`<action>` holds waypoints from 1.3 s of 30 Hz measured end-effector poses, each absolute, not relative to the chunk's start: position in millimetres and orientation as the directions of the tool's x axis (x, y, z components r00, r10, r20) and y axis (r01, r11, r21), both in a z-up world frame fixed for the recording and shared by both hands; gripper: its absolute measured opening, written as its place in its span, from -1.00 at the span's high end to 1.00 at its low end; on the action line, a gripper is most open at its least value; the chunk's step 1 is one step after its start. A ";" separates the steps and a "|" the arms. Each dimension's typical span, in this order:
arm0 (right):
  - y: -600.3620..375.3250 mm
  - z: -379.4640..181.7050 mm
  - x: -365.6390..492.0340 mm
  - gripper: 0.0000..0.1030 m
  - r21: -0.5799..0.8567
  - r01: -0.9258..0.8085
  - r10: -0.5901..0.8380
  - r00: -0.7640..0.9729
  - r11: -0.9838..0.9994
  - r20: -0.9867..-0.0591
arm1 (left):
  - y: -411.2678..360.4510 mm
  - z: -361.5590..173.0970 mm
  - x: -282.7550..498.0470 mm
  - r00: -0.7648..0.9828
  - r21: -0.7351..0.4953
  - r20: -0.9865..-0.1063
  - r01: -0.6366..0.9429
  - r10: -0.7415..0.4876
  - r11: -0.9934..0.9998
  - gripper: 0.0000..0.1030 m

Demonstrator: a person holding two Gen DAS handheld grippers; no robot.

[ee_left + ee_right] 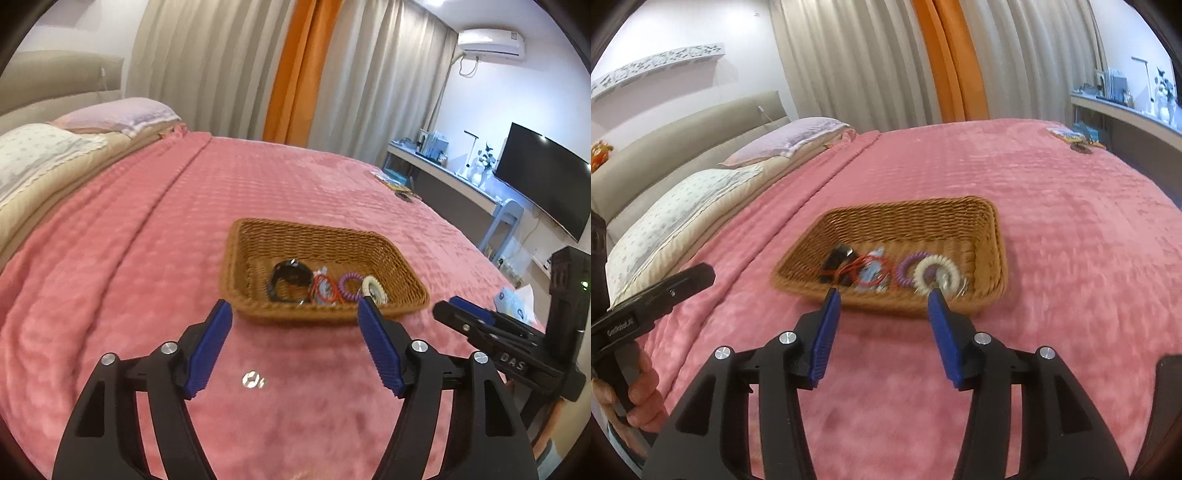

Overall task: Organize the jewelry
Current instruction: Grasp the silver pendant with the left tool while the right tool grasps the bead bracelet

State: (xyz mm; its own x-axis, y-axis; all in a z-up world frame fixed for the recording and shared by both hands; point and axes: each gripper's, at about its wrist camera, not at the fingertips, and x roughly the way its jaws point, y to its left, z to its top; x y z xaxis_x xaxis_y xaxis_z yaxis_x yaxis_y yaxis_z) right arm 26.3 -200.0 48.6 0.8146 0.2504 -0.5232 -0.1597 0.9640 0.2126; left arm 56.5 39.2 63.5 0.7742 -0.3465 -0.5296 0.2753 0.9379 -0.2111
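Looking along the left wrist view, the left gripper fills the bottom of the frame with its blue pads spread wide and nothing between them. Low in the centre, between the two fingers, a small silver ring-like piece lies on the pink blanket; it is blurred, so I cannot tell exactly what it is. Just above the fingertips, in the middle of the frame, sits the wicker basket. Along its near side lie a black watch, a red hair tie, a purple coil hair tie and a cream coil hair tie, the last partly hidden by the right pad. Some small pale items under the red tie are too tangled to make out. At the right edge, the right gripper pokes in side-on; from here its jaws cannot be read.

In the right wrist view, the right gripper at the bottom centre is spread open and empty, its tips just short of the wicker basket in the middle. The black watch, red hair tie, purple coil hair tie and cream coil hair tie crowd its near side, smeared by motion. At lower left, a hand grips the left gripper's handle, cut off by the frame.
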 end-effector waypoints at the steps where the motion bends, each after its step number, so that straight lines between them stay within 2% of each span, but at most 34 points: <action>1: -194.2 48.1 18.2 0.09 0.212 -0.168 0.257 0.812 0.963 -0.523 | 45.1 62.2 48.8 0.781 -0.211 -0.523 0.271 -0.342 0.939 -0.43; 4: -174.7 38.5 -8.2 -0.01 0.206 -0.189 0.272 0.803 0.960 -0.530 | 60.7 56.3 27.6 0.800 -0.214 -0.510 0.238 -0.316 0.947 -0.58; 10: -129.7 1.6 -40.0 -0.06 0.143 -0.225 0.265 0.756 0.964 -0.599 | 86.4 31.8 -4.1 0.806 -0.198 -0.530 0.185 -0.263 0.963 -0.59; 18: -92.3 -36.8 -49.3 -0.04 0.122 -0.251 0.267 0.696 0.960 -0.666 | 107.4 -6.6 -14.1 0.774 -0.246 -0.576 0.141 -0.262 0.959 -0.59; 22: -85.1 -44.2 -48.6 0.11 0.114 -0.230 0.245 0.695 0.967 -0.676 | 110.0 -18.3 -12.3 0.767 -0.245 -0.587 0.134 -0.257 0.960 -0.59; 26: -81.4 -52.6 -50.2 0.16 0.121 -0.192 0.222 0.702 0.974 -0.676 | 106.6 -26.6 -6.6 0.754 -0.233 -0.605 0.137 -0.254 0.963 -0.59; 39: -61.3 -62.8 -49.5 0.76 0.088 -0.127 0.154 0.743 0.988 -0.651 | 84.3 -30.6 20.2 0.741 -0.205 -0.605 0.208 -0.291 0.957 -0.56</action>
State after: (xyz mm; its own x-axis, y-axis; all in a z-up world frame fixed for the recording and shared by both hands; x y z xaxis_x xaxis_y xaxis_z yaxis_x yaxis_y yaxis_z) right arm -49.5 -61.3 -62.8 0.7430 0.1540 -0.6513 -0.1273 0.9879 0.0884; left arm 20.2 84.3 -30.6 0.7410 -0.2906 -0.6054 0.2080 0.9565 -0.2045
